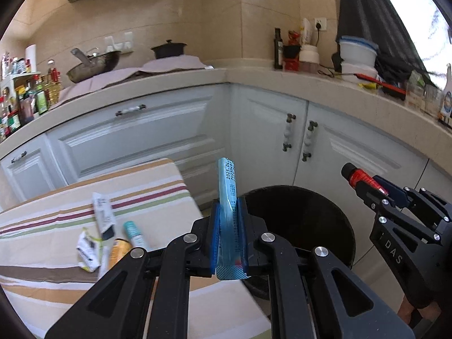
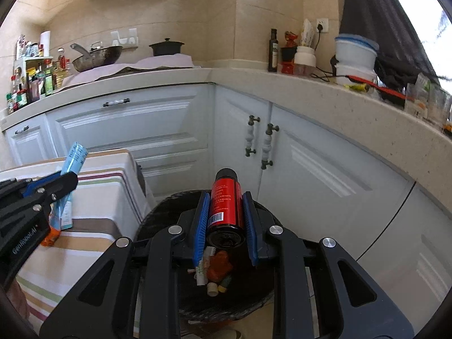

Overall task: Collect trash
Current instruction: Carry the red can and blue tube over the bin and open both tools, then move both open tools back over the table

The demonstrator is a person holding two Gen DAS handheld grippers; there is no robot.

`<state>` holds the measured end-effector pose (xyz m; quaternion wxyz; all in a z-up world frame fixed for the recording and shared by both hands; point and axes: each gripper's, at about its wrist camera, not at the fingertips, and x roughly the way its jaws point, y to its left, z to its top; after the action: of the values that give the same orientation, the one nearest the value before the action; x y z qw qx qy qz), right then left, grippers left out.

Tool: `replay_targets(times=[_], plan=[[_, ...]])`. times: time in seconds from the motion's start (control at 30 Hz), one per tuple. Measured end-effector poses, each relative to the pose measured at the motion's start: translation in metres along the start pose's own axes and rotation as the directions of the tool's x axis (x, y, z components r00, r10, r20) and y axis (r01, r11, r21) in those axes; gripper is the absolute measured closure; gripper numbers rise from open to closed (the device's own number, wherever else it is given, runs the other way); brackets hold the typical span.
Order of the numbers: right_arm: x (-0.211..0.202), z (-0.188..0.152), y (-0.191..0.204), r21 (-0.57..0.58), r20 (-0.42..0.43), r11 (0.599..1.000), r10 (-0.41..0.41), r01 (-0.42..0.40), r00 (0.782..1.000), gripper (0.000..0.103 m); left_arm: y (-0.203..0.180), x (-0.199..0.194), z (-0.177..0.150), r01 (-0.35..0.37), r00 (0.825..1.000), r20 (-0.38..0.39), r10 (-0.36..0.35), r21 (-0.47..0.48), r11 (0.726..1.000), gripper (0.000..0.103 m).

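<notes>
table (image 1: 42,254): striped cloth; we count four loose trash pieces near its right edge – white sachet (image 1: 103,216), crumpled wrapper (image 1: 87,251), teal tube (image 1: 135,234), yellow piece (image 1: 118,251)
left gripper (image 1: 230,212): clamped on one blue packet (image 1: 229,186), upright, at table's right edge beside bin rim
bin (image 1: 325,226): one, black, on floor by the cabinets; we see trash at the bottom
right gripper (image 2: 225,206): clamped on one red bottle (image 2: 226,203), black cap forward, over the bin

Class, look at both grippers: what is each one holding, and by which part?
The left gripper is shut on a blue packet, clamped at its lower half. The right gripper is shut on a red bottle, squeezed on its sides near the base.
</notes>
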<state>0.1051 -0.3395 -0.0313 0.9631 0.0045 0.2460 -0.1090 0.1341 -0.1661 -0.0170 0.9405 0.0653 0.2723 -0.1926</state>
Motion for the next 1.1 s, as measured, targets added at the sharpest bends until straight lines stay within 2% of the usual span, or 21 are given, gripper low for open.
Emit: replay_targets(times=[0.43, 0.53, 0.57, 0.63, 0.77, 1.1], plan=[[0.056, -0.017, -0.027, 0.05, -0.071, 0.999, 0.005, -0.001, 0.997, 0.08, -0.034, 0.06, -0.002, 0.029, 0.993, -0.114, -0.024, 0.049, 0.998, 0.09], [0.07, -0.019, -0.032, 0.064, -0.09, 0.998, 0.007, -0.002, 0.996, 0.072, -0.042, 0.073, -0.002, 0.024, 0.991, -0.133, -0.014, 0.072, 0.997, 0.078], [0.073, -0.019, -0.034, 0.069, -0.091, 0.998, -0.002, 0.008, 0.996, 0.064, -0.044, 0.076, -0.002, 0.02, 0.99, -0.137, -0.01, 0.072, 0.997, 0.072], [0.074, -0.019, -0.037, 0.08, -0.085, 0.997, -0.007, 0.014, 0.996, 0.061, -0.044, 0.079, -0.002, 0.031, 0.988, -0.154, -0.021, 0.063, 0.998, 0.066], [0.072, -0.018, -0.04, 0.08, -0.077, 0.996, -0.023, 0.029, 0.997, 0.061, -0.04, 0.077, -0.001, 0.029, 0.989, -0.143, -0.023, 0.041, 0.999, 0.06], [0.05, -0.009, -0.027, 0.097, -0.064, 0.995, 0.005, 0.001, 0.998, 0.061, -0.019, 0.045, -0.003, -0.01, 0.994, -0.112, 0.011, 0.01, 1.0, 0.058]])
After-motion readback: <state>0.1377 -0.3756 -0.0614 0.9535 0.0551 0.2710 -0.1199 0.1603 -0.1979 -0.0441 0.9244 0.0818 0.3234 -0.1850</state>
